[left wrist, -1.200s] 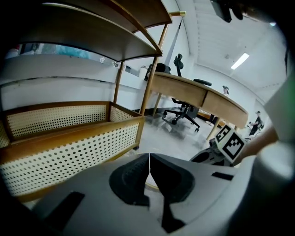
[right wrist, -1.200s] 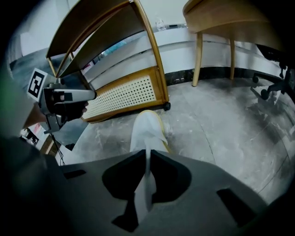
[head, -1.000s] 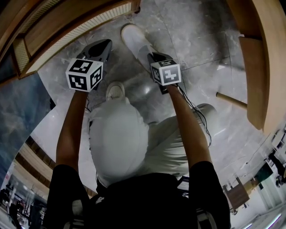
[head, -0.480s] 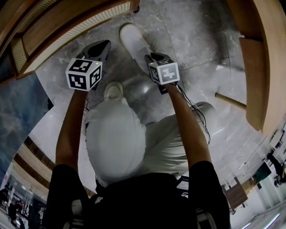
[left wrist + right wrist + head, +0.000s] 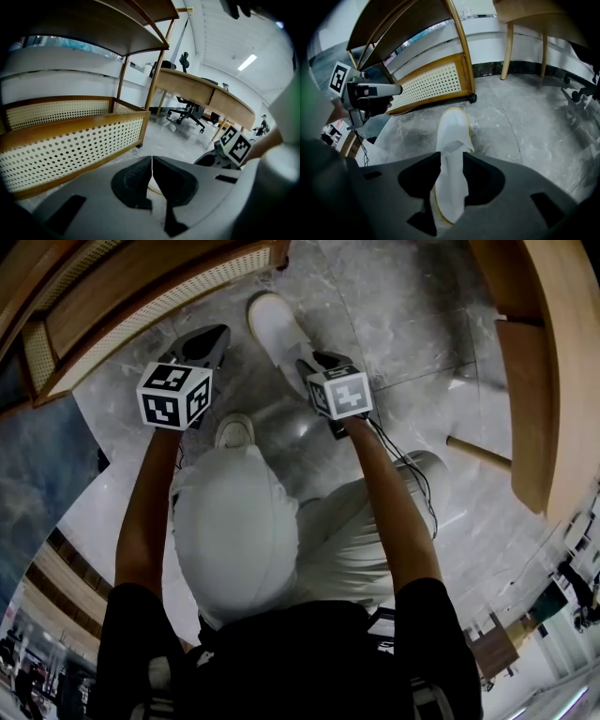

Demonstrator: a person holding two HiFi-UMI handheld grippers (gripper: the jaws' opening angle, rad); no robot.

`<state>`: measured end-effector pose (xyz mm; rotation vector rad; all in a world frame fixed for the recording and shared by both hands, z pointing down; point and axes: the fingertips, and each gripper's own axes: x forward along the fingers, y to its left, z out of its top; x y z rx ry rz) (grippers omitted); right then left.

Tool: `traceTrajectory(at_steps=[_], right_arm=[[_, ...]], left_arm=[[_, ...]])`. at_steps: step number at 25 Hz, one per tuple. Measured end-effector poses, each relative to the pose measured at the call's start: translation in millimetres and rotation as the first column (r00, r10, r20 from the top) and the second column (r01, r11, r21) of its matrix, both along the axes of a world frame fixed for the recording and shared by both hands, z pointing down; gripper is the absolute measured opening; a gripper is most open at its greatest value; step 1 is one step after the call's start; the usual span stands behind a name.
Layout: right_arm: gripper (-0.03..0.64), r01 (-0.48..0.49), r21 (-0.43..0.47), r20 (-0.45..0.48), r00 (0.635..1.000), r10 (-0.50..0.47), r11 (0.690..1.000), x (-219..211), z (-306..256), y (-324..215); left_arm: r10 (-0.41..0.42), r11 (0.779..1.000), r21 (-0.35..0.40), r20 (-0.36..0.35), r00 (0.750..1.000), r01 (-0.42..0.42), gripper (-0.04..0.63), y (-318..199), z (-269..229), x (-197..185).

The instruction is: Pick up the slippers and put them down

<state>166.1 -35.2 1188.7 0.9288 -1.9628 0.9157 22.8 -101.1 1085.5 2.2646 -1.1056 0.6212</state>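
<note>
On the marble floor (image 5: 394, 315), a white slipper (image 5: 272, 324) lies flat, toe pointing toward the cane-panelled shelf unit (image 5: 141, 306). The right gripper (image 5: 307, 367) is positioned over the heel end. In the right gripper view its jaws have just been opening and now stand wide apart. The rear of the slipper (image 5: 452, 140) sits between them, resting on the floor rather than hanging. The pads appear to flank the slipper without pressing on it, although the clearance is narrow.

The left gripper (image 5: 211, 338) is held off to the side, above the floor near the shelf unit. Its jaws are closed together, with only a thin slit between them and nothing held.

Judgement: the widened jaws with the slipper grounded indicate the put-down step for this slipper. The next move would be to lift the right gripper clear without dragging the heel.
</note>
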Motion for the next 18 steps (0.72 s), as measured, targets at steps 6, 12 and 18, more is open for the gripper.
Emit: traceTrajectory(at_steps=[6,12,18], right_arm=[[0.125,0.002,0.013,0.009,1.0,-0.002,1.0,1.5,-3.1,-5.6],[0.062,0.015,0.022,-0.006,1.0,-0.015,1.0,-1.1,-18.1,-9.3],[0.0,0.0,0.035,-0.039,0.999,0.001,0.999,0.6,-62.9,-22.4]], left_arm=[[-0.001,1.0,0.006,-0.003,1.0,0.001,0.008,-5.0,-4.9,0.7],[-0.005,1.0,-0.007,0.009,1.0,0.005,0.008,-7.6,-15.7,-5.4],[-0.002,1.0,-0.01,0.016,1.0,0.003,0.008,-14.1,-35.8,-11.1]])
